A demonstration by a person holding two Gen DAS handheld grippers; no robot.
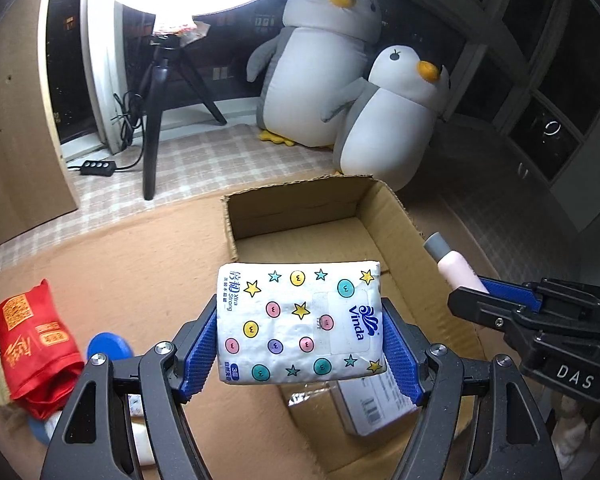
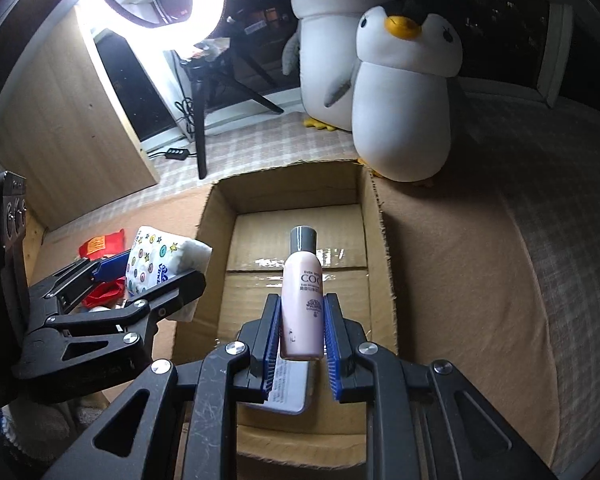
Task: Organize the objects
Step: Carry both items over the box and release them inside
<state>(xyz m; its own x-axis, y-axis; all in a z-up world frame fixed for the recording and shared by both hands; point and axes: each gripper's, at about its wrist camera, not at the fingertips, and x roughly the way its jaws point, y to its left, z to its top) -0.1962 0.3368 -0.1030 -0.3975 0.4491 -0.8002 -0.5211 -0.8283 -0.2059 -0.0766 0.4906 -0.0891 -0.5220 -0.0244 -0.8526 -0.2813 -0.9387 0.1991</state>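
My left gripper is shut on a white tissue pack printed with stars and coloured dots, held flat between the blue pads. It hangs over the near left corner of an open cardboard box. The right gripper is shut on a pink bottle with a grey cap, upright above the box floor. From the left wrist view the right gripper and bottle sit at the box's right side. The right wrist view shows the left gripper and tissue pack at the box's left wall.
A white labelled packet lies in the box near its front. Left of the box lie a red packet and a blue lid. Two plush penguins stand behind the box. A ring light on a tripod stands at back left.
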